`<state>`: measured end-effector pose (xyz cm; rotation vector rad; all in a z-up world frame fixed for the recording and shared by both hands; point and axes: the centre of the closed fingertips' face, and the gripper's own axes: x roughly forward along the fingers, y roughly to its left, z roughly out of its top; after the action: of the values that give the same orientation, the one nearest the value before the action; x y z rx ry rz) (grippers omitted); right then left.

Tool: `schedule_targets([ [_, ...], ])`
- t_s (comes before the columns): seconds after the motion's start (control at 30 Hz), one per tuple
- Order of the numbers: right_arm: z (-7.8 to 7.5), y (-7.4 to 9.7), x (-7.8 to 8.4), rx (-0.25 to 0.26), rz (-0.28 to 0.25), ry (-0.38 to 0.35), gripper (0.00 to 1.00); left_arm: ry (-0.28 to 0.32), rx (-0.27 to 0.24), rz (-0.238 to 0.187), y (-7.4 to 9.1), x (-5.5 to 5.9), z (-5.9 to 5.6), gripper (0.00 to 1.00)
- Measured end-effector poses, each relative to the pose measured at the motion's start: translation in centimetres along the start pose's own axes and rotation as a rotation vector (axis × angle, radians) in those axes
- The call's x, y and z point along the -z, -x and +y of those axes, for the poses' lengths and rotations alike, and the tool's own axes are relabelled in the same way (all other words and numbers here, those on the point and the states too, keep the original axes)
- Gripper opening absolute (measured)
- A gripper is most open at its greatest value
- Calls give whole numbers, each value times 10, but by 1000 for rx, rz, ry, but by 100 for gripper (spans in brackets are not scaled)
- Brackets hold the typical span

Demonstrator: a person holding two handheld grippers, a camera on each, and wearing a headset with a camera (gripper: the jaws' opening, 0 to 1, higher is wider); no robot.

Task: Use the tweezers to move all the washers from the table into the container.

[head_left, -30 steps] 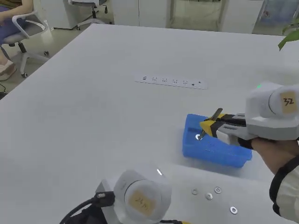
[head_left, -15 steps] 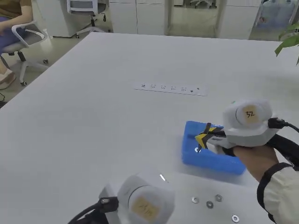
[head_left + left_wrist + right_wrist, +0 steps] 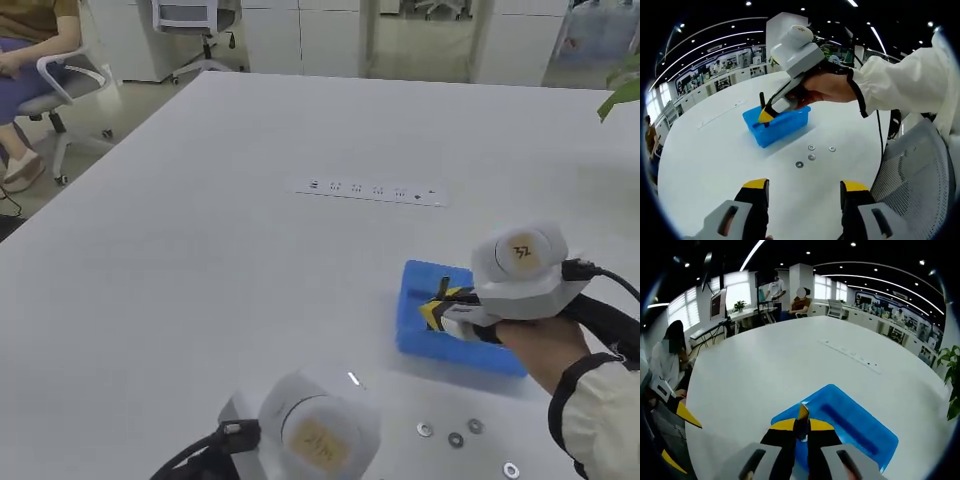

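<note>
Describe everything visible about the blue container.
The blue container is a shallow, open-topped rectangular tray, plastic by its look, sitting flat on the white table. The right gripper hangs over one end, holding tweezers over its inside. The floor that shows is bare. Four washers lie apart on the table.

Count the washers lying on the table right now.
4. Three washers cluster on the table in front of the blue container; a fourth washer lies right of them. Any inside the container cannot be counted.
</note>
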<state>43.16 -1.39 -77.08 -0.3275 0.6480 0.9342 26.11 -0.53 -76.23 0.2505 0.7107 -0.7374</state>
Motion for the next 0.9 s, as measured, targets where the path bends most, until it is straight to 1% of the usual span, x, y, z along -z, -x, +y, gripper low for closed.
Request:
schedule_targets([
  [0.07,1,0,-2,-3,-1,-10,4,2,-3,-1,1,0,0,57],
  [0.23,0,0,-2,6,0,-6,4,-2,-10,-1,2,0,0,58],
  [0.3,0,1,-3,14,-8,4,5,1,-11,-4,3,-1,0,58],
  [0.37,-1,4,-5,16,-16,-27,5,2,-15,-9,4,-3,0,59],
  [0.43,-1,9,-9,21,-36,-29,5,4,-15,-12,4,-3,0,59],
  [0.5,-2,15,-13,33,-51,-30,5,9,-13,-17,4,-4,-1,59],
  [0.57,-2,25,-21,42,-86,-34,4,13,-8,-21,4,-5,-3,59],
  [0.63,1,36,-30,31,-125,-66,4,13,-3,-25,4,-6,-5,60],
  [0.67,2,44,-34,34,-150,-76,4,12,1,-27,4,-6,-6,60],
  [0.7,2,47,-35,36,-157,-77,4,12,3,-27,3,-6,-6,60],
  [0.77,6,60,-38,37,-180,-90,4,10,9,-31,3,-7,-7,61],
  [0.8,10,67,-38,27,-189,-101,4,10,11,-32,3,-8,-8,61],
  [0.87,16,78,-37,26,-205,-115,4,8,15,-33,3,-9,-9,61],
  [0.9,15,80,-36,28,-208,-116,4,6,15,-33,3,-9,-9,61],
])
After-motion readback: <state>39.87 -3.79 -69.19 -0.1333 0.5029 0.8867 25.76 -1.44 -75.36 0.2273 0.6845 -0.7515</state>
